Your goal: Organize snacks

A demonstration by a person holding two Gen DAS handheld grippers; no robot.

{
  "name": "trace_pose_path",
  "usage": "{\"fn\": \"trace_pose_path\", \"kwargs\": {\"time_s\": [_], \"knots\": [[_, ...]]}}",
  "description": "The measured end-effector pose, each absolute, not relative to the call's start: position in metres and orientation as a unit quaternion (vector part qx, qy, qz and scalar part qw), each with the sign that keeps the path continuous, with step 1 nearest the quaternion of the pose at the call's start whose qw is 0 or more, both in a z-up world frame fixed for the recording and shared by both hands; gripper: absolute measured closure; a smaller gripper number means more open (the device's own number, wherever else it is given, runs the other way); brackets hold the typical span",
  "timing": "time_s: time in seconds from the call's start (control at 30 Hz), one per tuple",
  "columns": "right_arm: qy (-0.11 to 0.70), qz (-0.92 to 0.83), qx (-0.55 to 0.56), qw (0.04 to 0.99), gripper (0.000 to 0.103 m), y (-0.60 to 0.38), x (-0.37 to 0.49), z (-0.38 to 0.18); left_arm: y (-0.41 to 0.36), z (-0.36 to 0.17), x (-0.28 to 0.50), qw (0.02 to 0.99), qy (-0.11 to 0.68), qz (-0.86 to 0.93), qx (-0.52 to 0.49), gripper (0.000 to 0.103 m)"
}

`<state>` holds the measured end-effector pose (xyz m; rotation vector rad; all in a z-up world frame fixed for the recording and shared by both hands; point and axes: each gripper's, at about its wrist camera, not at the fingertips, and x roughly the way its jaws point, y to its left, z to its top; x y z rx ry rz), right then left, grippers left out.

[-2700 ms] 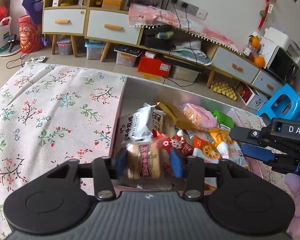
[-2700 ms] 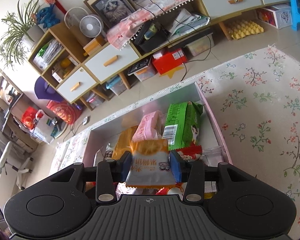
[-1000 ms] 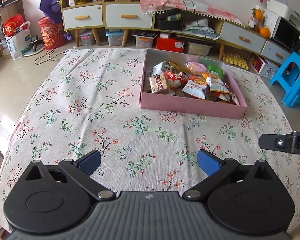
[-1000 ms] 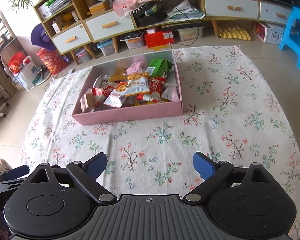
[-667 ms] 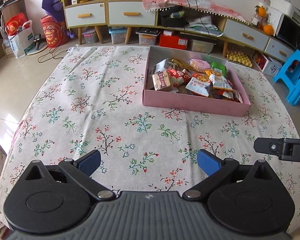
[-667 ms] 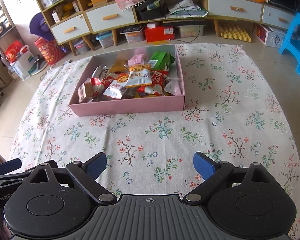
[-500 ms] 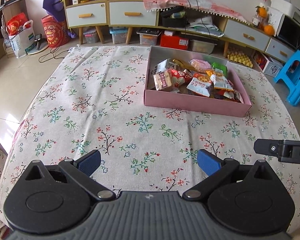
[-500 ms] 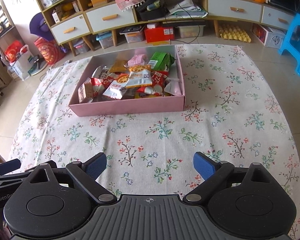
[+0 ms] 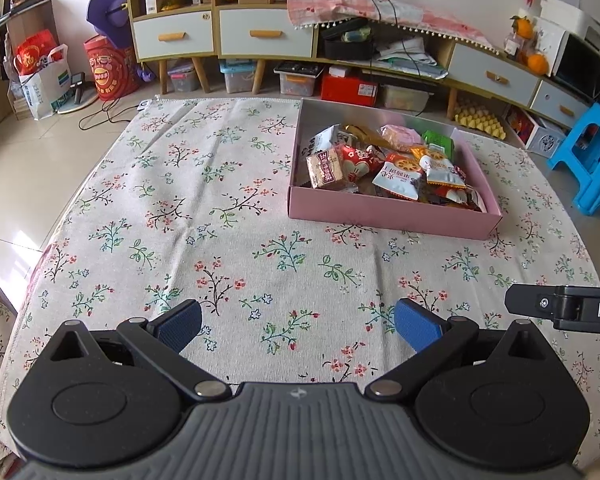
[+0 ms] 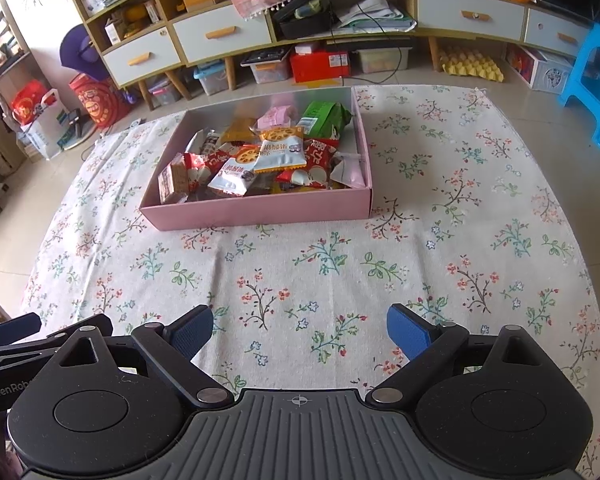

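From the left wrist view, the left hand-held gripper (image 9: 298, 326) is spread wide and holds nothing, hanging over the near edge of the bench (image 9: 220, 248), which wears a flowered cloth. The pink box (image 9: 388, 210) sits toward the far right of the bench, its back wall near the far edge, filled with snack packets (image 9: 396, 174). Bare cloth runs from the box's left wall to the left edge, and from its front wall to the near edge.

From the right wrist view, the right hand-held gripper (image 10: 300, 334) is also wide and empty above the near edge. Here the box (image 10: 260, 206) lies toward the far left, with open cloth stretching to the right edge
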<state>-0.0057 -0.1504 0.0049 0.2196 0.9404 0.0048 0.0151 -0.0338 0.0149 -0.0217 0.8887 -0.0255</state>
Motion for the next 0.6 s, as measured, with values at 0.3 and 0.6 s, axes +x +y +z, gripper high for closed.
{"fn": "trace_pose_path", "kwargs": {"time_s": [0.3, 0.6], "knots": [[0.454, 0.002, 0.109, 0.884, 0.008, -0.1502, -0.0051, 0.0050, -0.0341, 0.0152, 0.0153, 0.903, 0.429, -0.012, -0.010, 0.000], [0.456, 0.003, 0.108, 0.884, 0.008, -0.1496, -0.0050, 0.0046, -0.0346, 0.0167, 0.0151, 0.903, 0.428, -0.013, -0.008, 0.000]]}}
